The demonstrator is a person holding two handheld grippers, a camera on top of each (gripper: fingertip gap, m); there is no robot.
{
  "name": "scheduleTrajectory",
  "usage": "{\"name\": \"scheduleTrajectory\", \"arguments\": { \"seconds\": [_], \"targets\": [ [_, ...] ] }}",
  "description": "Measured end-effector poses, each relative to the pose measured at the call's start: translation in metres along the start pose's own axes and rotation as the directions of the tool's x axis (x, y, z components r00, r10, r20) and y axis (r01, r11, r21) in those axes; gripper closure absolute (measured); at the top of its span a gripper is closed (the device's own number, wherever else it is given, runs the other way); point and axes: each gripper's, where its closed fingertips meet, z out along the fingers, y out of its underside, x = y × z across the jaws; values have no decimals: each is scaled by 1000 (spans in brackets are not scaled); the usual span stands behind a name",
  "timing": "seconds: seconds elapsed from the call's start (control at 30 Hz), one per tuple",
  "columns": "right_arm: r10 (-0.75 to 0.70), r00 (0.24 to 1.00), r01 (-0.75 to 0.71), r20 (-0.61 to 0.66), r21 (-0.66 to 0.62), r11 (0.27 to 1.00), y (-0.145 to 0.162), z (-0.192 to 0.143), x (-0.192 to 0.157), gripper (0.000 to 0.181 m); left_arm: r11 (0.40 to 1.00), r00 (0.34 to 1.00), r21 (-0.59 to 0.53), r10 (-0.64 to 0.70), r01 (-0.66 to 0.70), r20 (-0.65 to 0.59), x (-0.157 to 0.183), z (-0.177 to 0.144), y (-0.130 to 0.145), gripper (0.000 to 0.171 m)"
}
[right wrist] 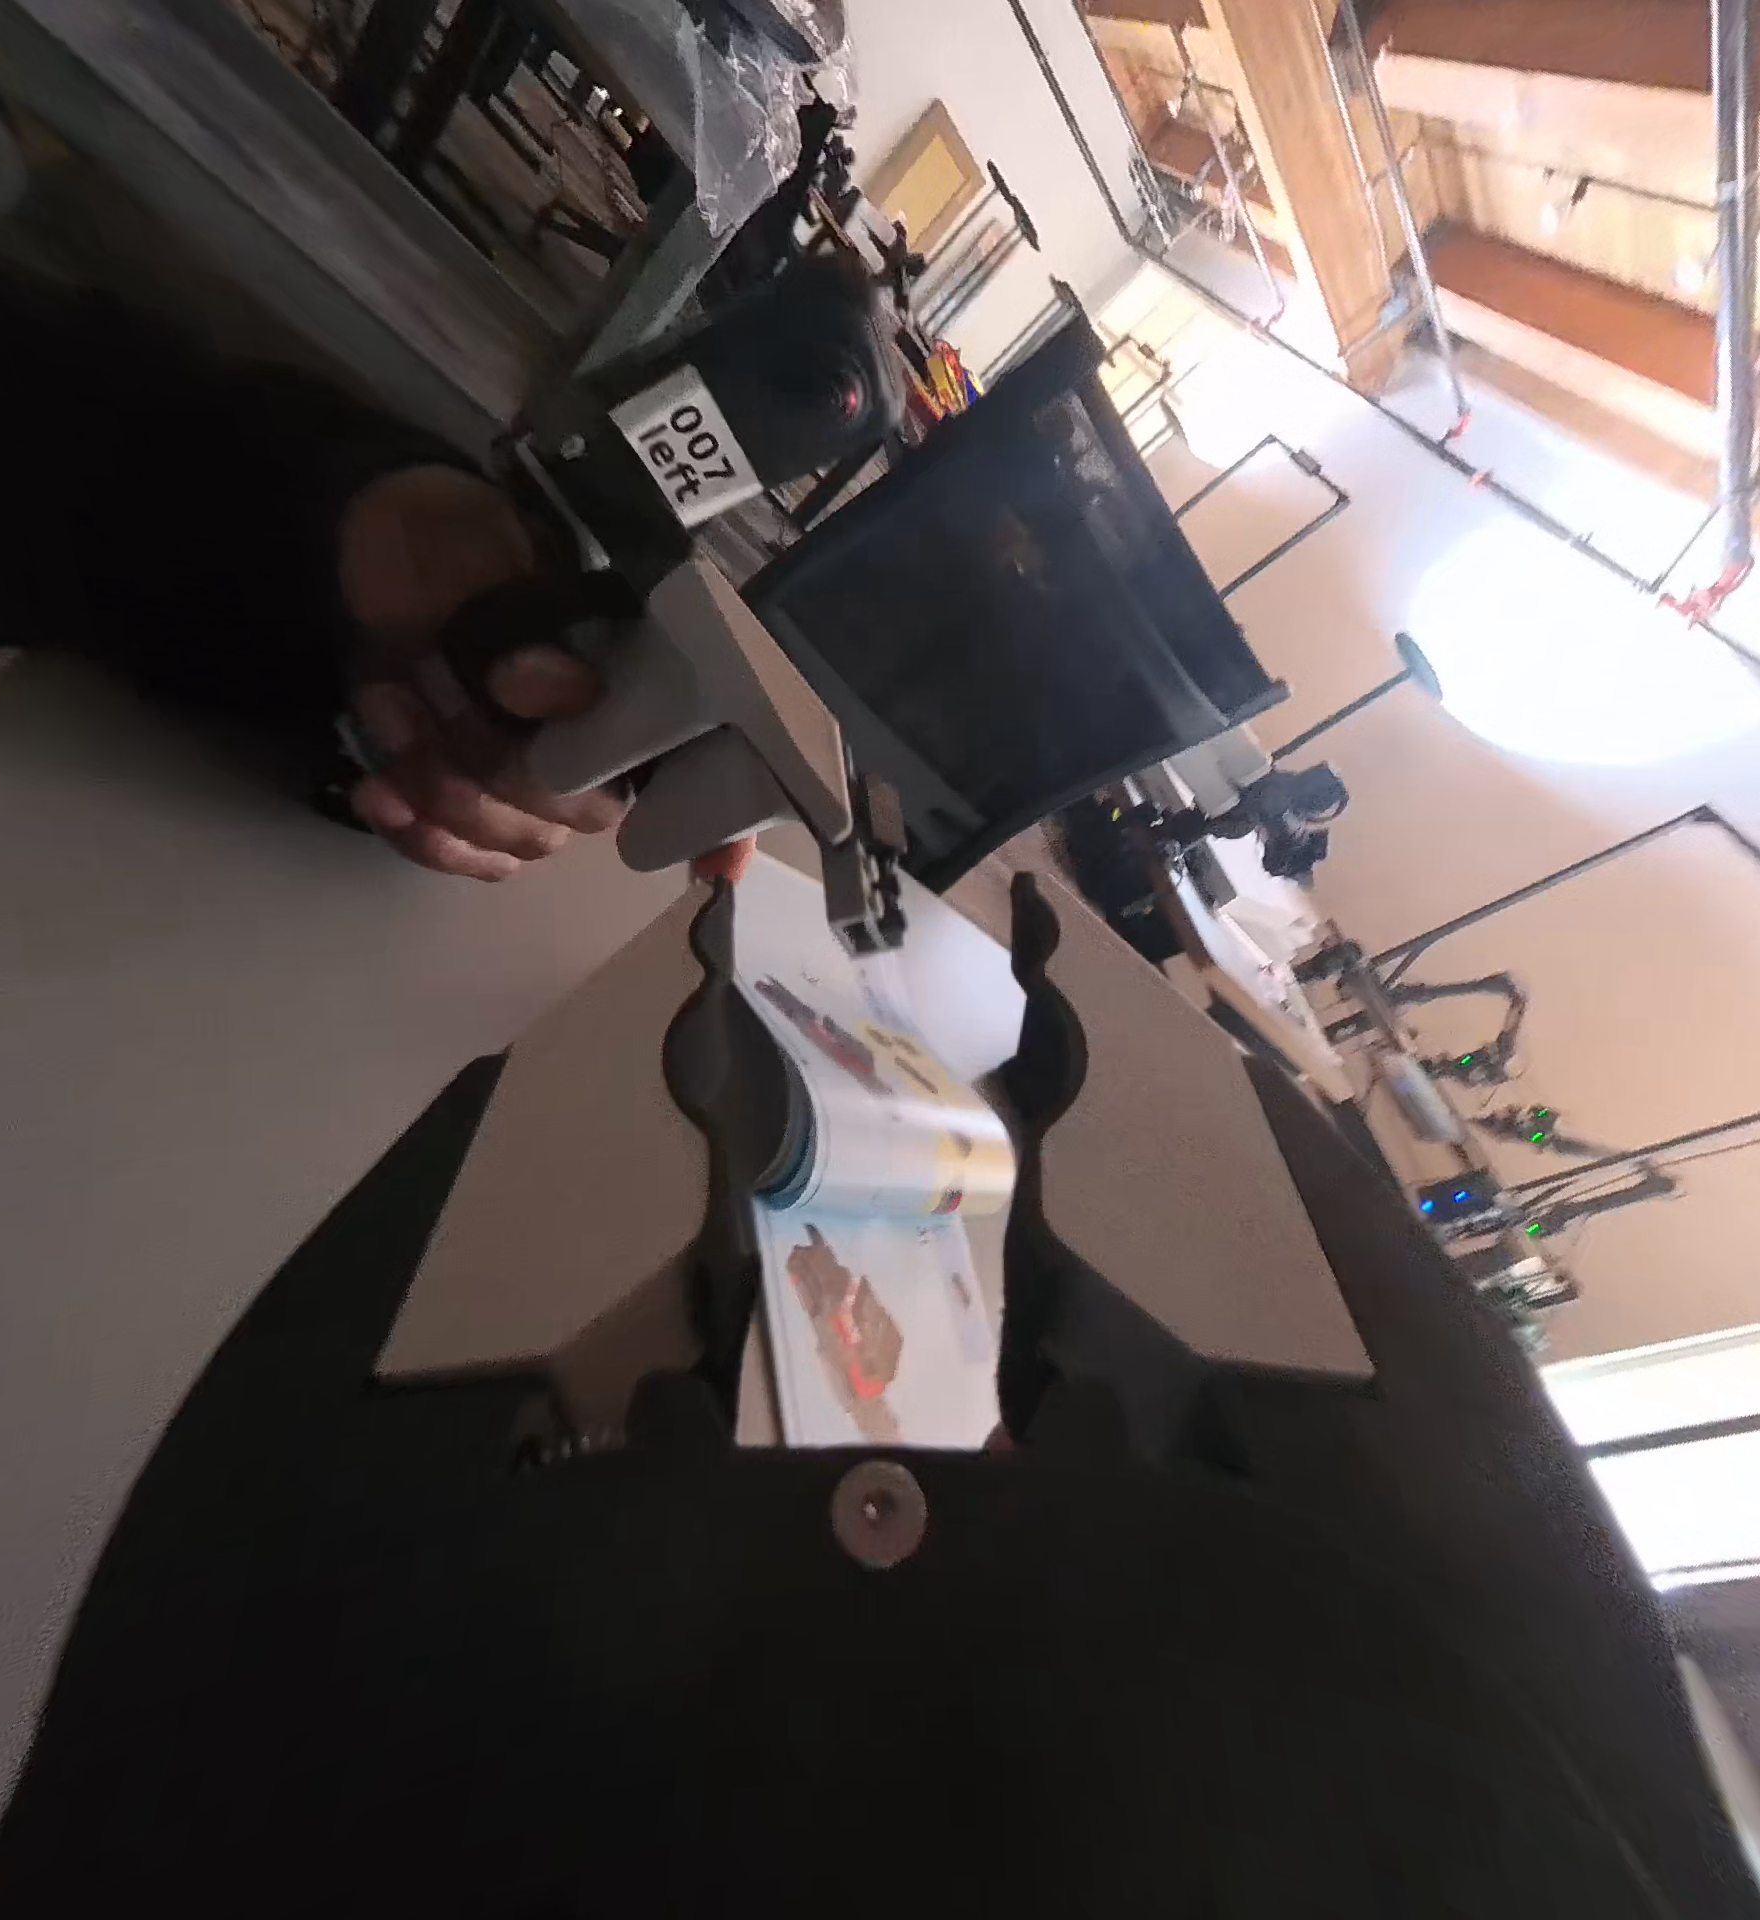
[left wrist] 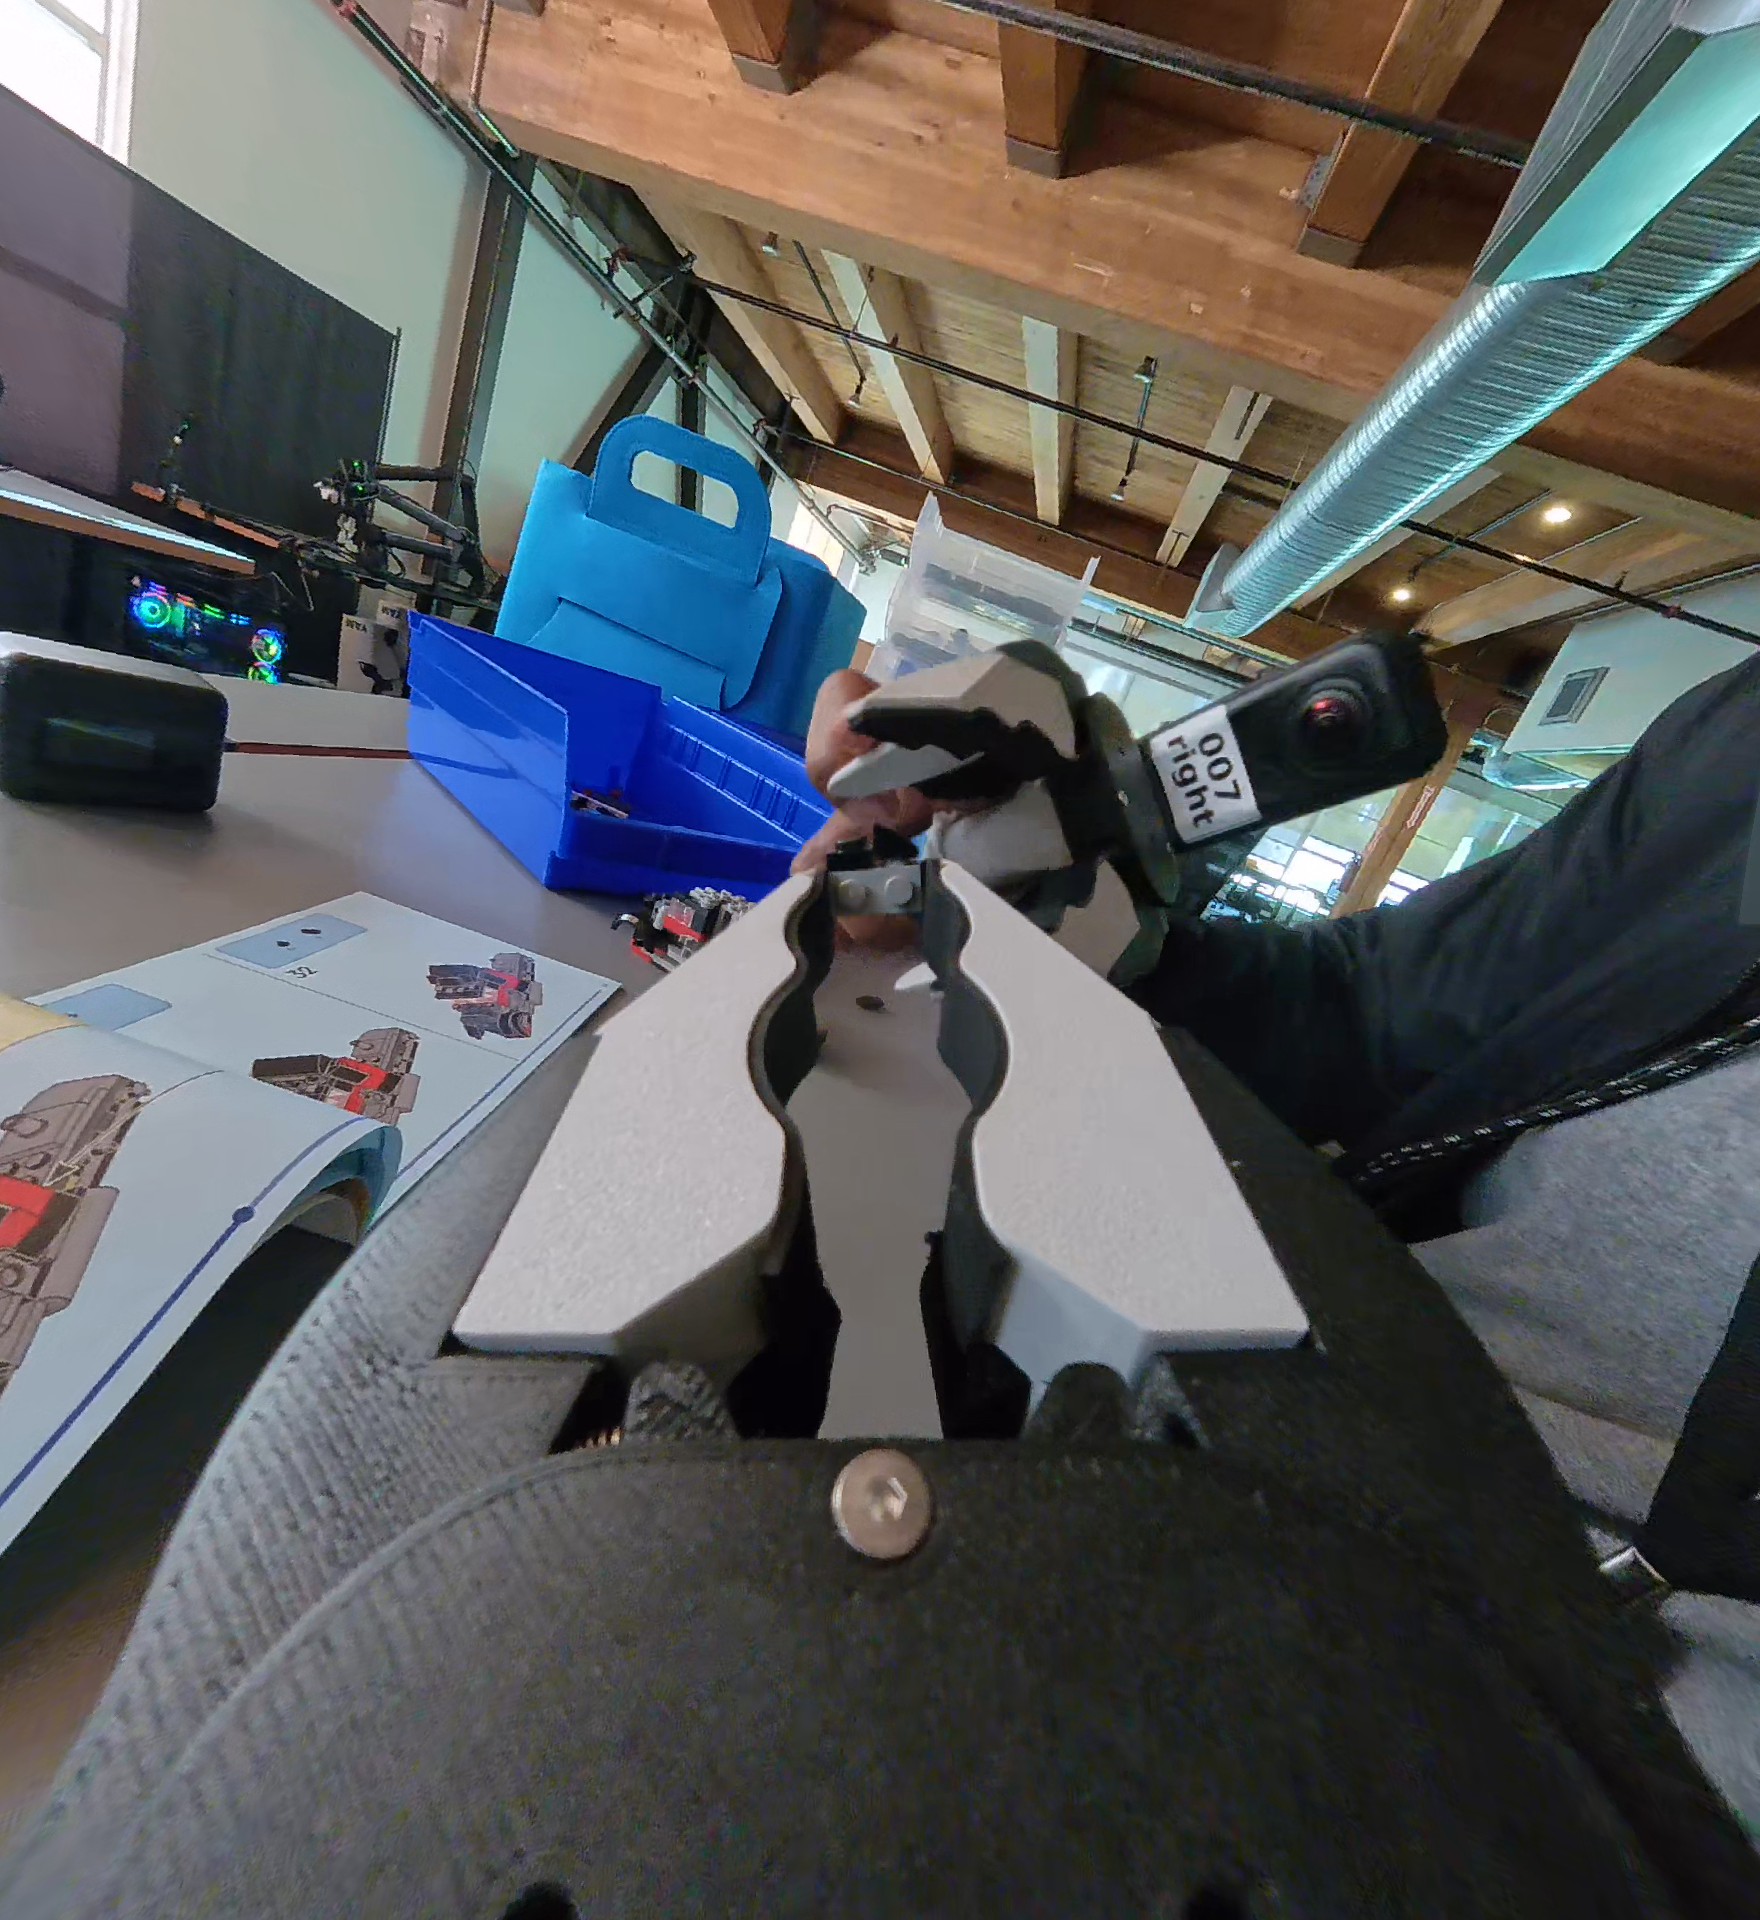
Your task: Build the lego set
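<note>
My left gripper (left wrist: pixel 877 879) is shut on a small grey and black lego piece (left wrist: pixel 884 894) and holds it above the table. The right gripper (left wrist: pixel 860 750) hovers just beyond and above that piece, jaws apart, and a person's fingers (left wrist: pixel 826 844) touch the piece. In the right wrist view my right gripper (right wrist: pixel 871 899) is open and empty. The left gripper (right wrist: pixel 843 831) holds the lego piece (right wrist: pixel 863 904) just past my fingertips. A partly built red, grey and black lego model (left wrist: pixel 691 921) lies on the table near the blue bin.
An open instruction booklet (left wrist: pixel 232 1049) lies at the left, and also shows in the right wrist view (right wrist: pixel 886 1132). A blue bin (left wrist: pixel 585 769) and a blue felt bag (left wrist: pixel 668 561) stand behind the model. A black box (left wrist: pixel 97 727) sits far left. A tiny dark piece (left wrist: pixel 868 1003) lies on the table. My left and right fingertips are right by each other.
</note>
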Motion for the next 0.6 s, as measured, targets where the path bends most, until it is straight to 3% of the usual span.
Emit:
{"name": "scheduleTrajectory", "arguments": {
  "seconds": [0.2,0.4,0.6],
  "targets": [
    [-170,985,171,31,-16,985,-3,13,-5,139,1000,1000,-7,-2,2,9,-2,-1,1,155],
    [-253,967,254,17,-46,966,0,17,-6,147,1000,1000,-10,-4,4,5,-2,-1,1,155],
    [-294,956,294,-12,-47,955,-2,19,-2,142,1000,1000,-15,-10,10,7,-3,0,2,155]
  ]
}}
